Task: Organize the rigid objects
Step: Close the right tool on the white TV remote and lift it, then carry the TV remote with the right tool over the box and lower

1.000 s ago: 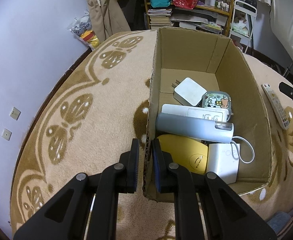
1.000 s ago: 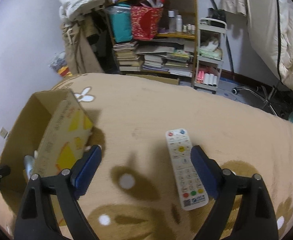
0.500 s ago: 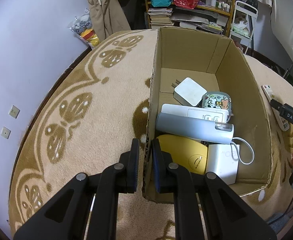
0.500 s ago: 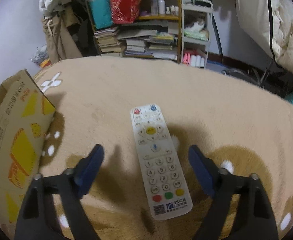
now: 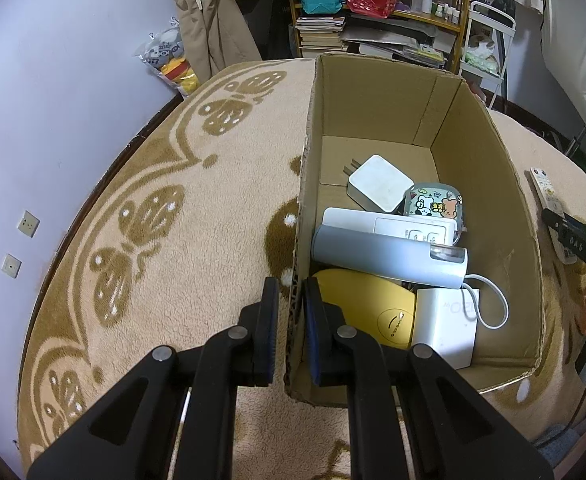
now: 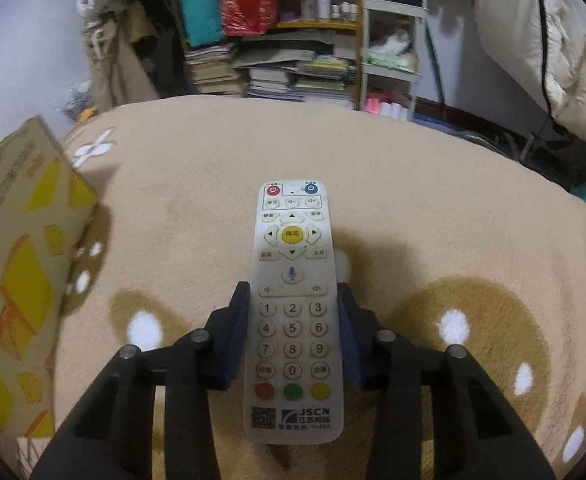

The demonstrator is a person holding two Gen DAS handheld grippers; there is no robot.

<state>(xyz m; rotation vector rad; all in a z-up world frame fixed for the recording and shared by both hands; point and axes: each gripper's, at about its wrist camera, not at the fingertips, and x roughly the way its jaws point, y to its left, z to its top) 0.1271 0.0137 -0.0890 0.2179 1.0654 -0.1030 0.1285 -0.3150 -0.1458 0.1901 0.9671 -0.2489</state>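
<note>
A white remote control (image 6: 293, 304) lies on the beige carpet, and my right gripper (image 6: 293, 320) is shut on its two long sides. The remote also shows in the left wrist view (image 5: 545, 196), right of the box, with the right gripper (image 5: 573, 236) over it. My left gripper (image 5: 291, 308) is shut on the left wall of an open cardboard box (image 5: 305, 200). In the box lie a white charger (image 5: 381, 182), a cartoon tin (image 5: 433, 200), a white power strip (image 5: 389, 224), a grey-blue cylinder device (image 5: 385, 256), a yellow case (image 5: 373, 312) and a white adapter (image 5: 447, 326).
The box's printed outer wall (image 6: 21, 264) stands left of the remote. A bookshelf with stacked books (image 6: 277, 68) and a white cart (image 6: 393, 48) stand beyond the carpet. A lilac wall (image 5: 53, 80) runs along the left.
My right gripper has moved forward over the remote and closed its fingers on the remote's sides. My left gripper has kept its hold on the box wall.
</note>
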